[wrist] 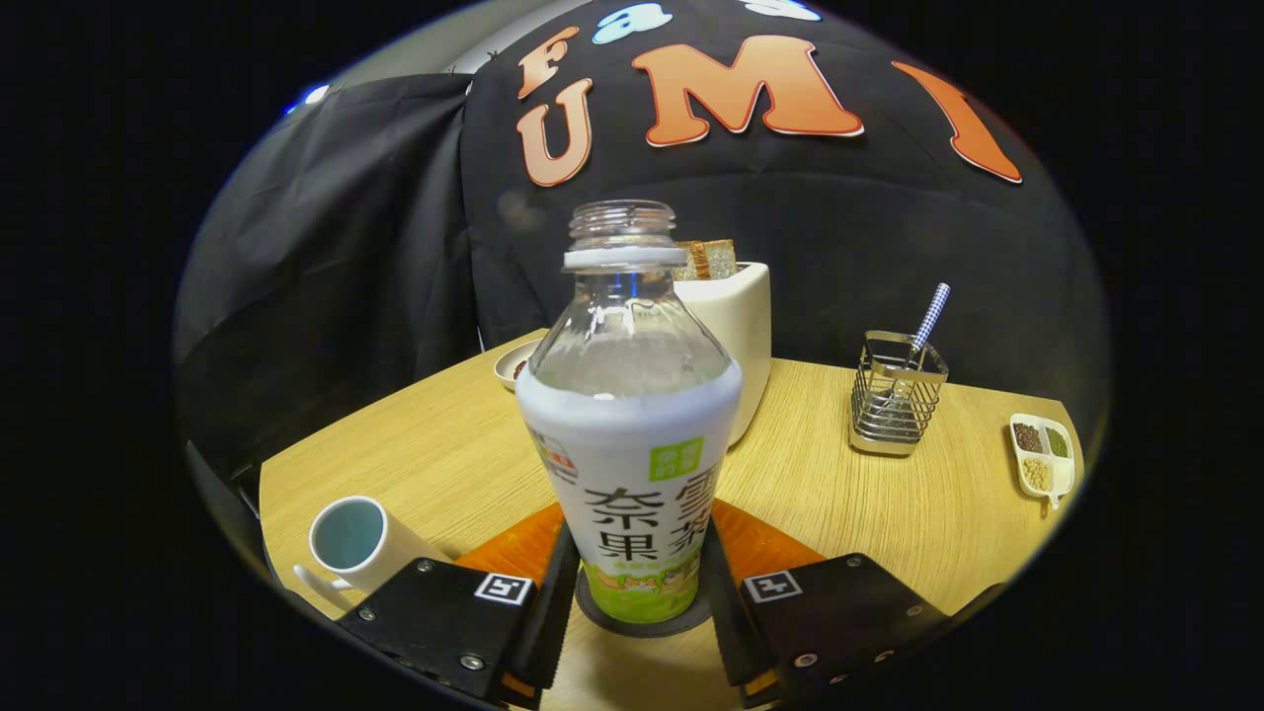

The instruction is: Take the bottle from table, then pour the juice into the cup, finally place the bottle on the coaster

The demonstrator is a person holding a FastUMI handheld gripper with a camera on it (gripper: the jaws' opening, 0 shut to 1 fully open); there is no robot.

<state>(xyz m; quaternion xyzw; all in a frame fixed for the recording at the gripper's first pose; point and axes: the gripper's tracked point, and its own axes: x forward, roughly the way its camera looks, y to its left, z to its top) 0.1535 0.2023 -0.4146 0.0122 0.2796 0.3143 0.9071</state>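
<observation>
A clear bottle [632, 415] with a white and green label stands upright, its cap off. Its base rests on a dark round coaster [596, 614], which lies on an orange mat [509, 546]. My gripper [637, 592] holds the bottle low on its label, one finger pressing on each side. The part of the bottle above the label looks see-through with no liquid in it. A white cup [351, 538] with a pale blue inside sits on the table just left of my left finger, its handle toward me.
Behind the bottle stands a white toaster [741, 326] with bread slices in it, and a small bowl [515, 361] to its left. A wire holder [897, 395] with a striped straw and a small divided dish [1042, 456] of seeds sit to the right on the wooden table [889, 513].
</observation>
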